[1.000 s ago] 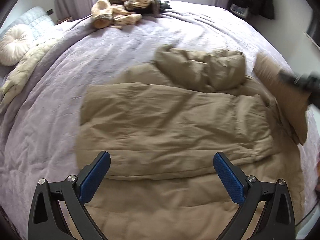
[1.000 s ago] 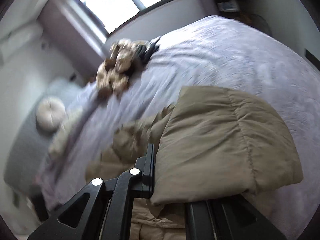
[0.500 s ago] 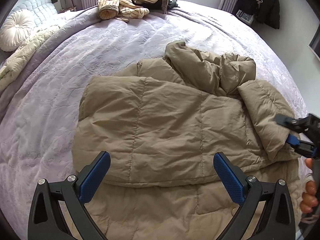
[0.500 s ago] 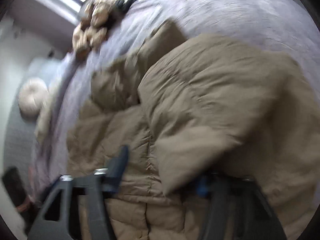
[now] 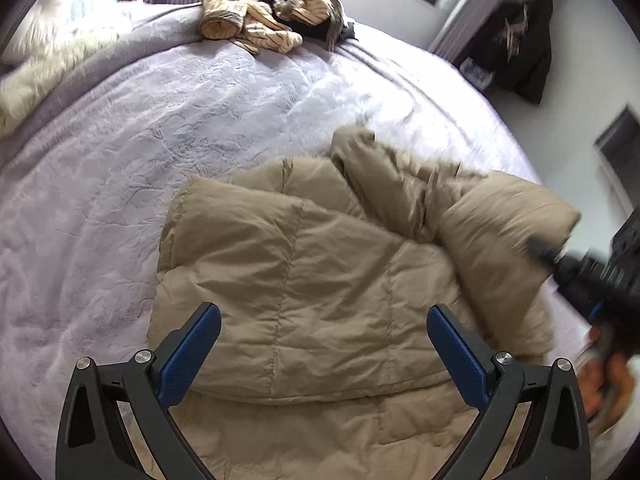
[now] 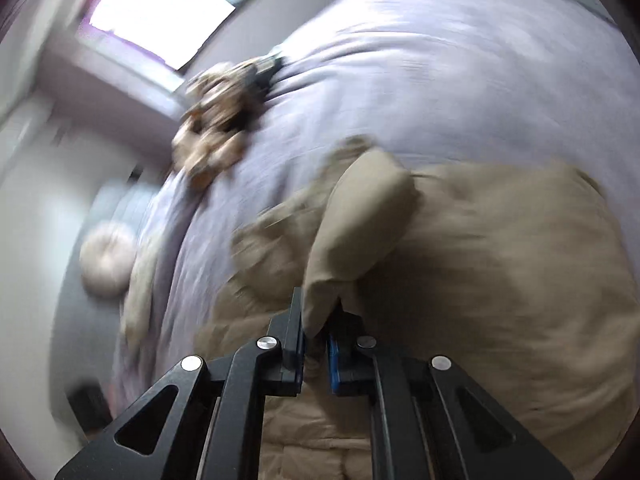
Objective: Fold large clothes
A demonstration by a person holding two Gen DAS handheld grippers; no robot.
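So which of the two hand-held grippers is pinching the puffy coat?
The right hand-held gripper: it is shut on a fold of the tan puffer coat. The left hand-held gripper hangs wide open above it, holding nothing.

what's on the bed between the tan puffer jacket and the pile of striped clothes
Only bare lilac quilt lies between the tan puffer jacket and the pile of striped clothes; the left wrist view shows it clearly.

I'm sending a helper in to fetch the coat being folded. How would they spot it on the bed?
On the lavender bedspread, look at the near side: the tan puffer jacket lies spread there, a fold pinched in the right gripper. Unlike the striped heap of clothes at the far edge, it is plain and quilted.
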